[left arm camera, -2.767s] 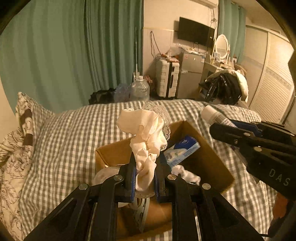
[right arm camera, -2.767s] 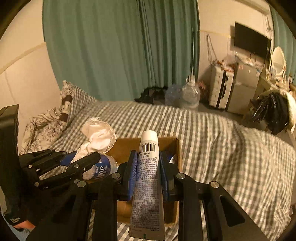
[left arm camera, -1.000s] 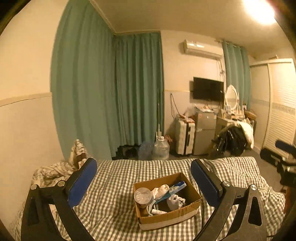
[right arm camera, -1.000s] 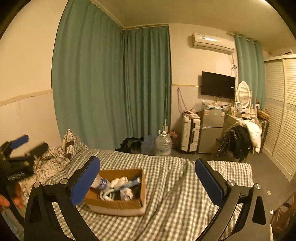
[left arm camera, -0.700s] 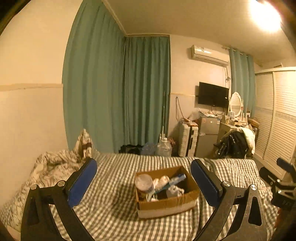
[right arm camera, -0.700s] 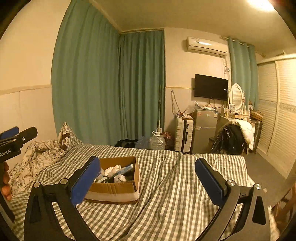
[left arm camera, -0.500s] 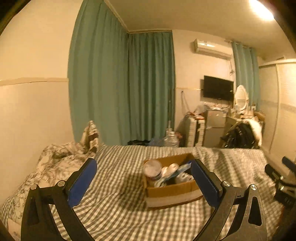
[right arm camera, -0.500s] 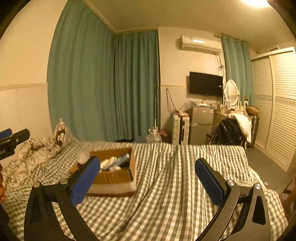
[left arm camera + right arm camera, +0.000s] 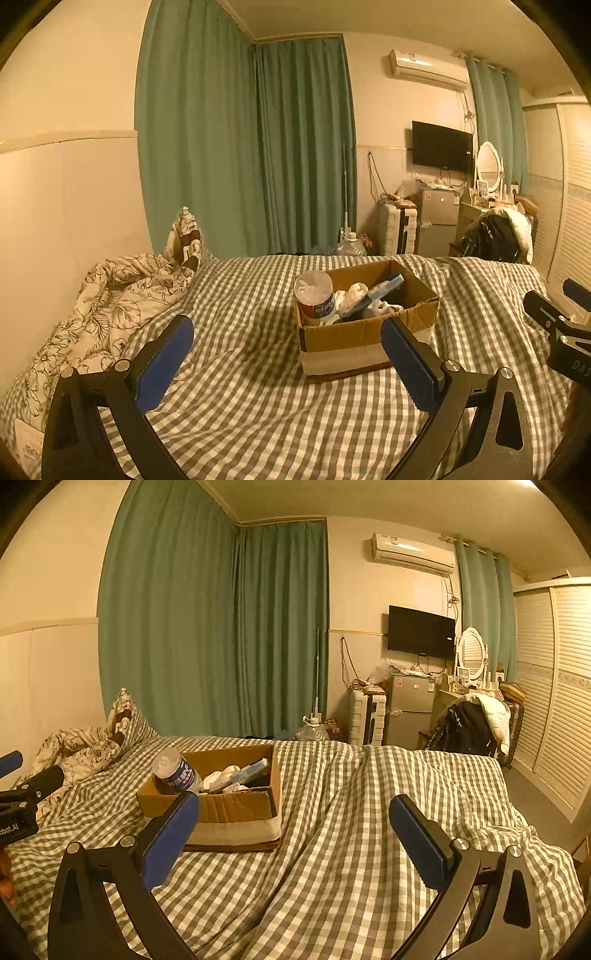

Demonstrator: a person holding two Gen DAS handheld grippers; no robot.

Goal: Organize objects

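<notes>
On the bed (image 9: 236, 398), under a checked cover, we list one cardboard box (image 9: 354, 339), open-topped, standing well in from every mattress edge.

Contents: a bottle (image 9: 314, 297) leaning in the box's left end, its top above the rim; pale cloth (image 9: 352, 293) beside it; a blue-and-white tube (image 9: 380, 290) lying slantwise across the middle. All sit inside the walls.

Left hand-held gripper (image 9: 286, 349): we hold it back from the box, jaws spread wide, nothing between the blue pads. Right hand-held gripper (image 9: 293, 827): likewise wide apart and empty, the box just past its left finger.

Open room: bare cover lies all round the box, broadest on its right side towards the wardrobe (image 9: 554, 686). A crumpled floral quilt (image 9: 103, 295) and a pillow (image 9: 186, 242) fill the head of the bed by the wall. Beyond the far edge, a curtain (image 9: 258, 147).
</notes>
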